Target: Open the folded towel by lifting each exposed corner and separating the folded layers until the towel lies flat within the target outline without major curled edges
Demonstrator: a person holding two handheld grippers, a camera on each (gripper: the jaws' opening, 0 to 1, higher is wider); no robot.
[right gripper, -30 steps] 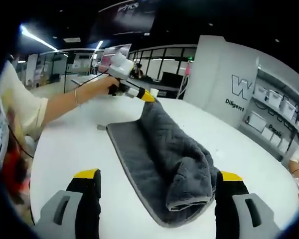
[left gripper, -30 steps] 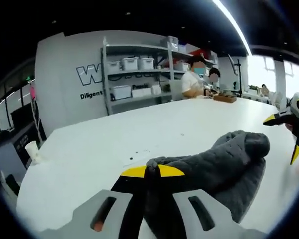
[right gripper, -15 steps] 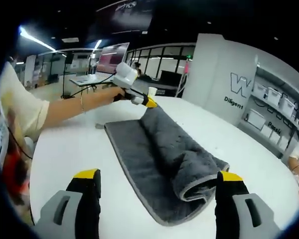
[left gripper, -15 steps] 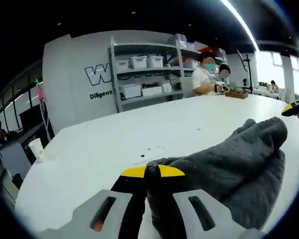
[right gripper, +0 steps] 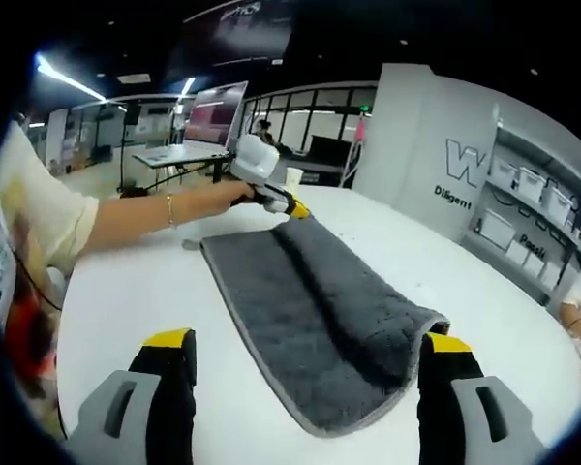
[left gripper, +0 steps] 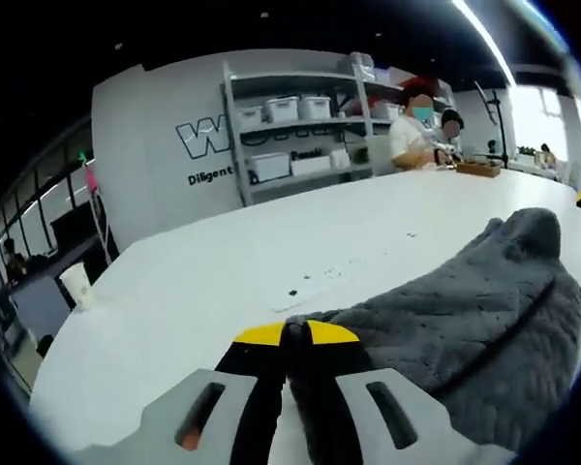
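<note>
White tabletop [right gripper: 126, 291] spreads under a dark grey towel [right gripper: 310, 320], which lies as a long strip with a paler hem along its edge. Its near end rises in a soft fold, and a ridge runs down its middle. At the far corner, the left gripper [right gripper: 289, 205] has its yellow-tipped jaws pinched closed on the towel, held by a person's outstretched arm [right gripper: 145, 215] with a thin bracelet. The right gripper [right gripper: 305, 373] hovers with jaws spread wide, gripping nothing, straddling the near end. Beyond, grey shelving [left gripper: 300, 126] holds white bins, and a paper cup [left gripper: 77, 286] stands near the table's edge.
</note>
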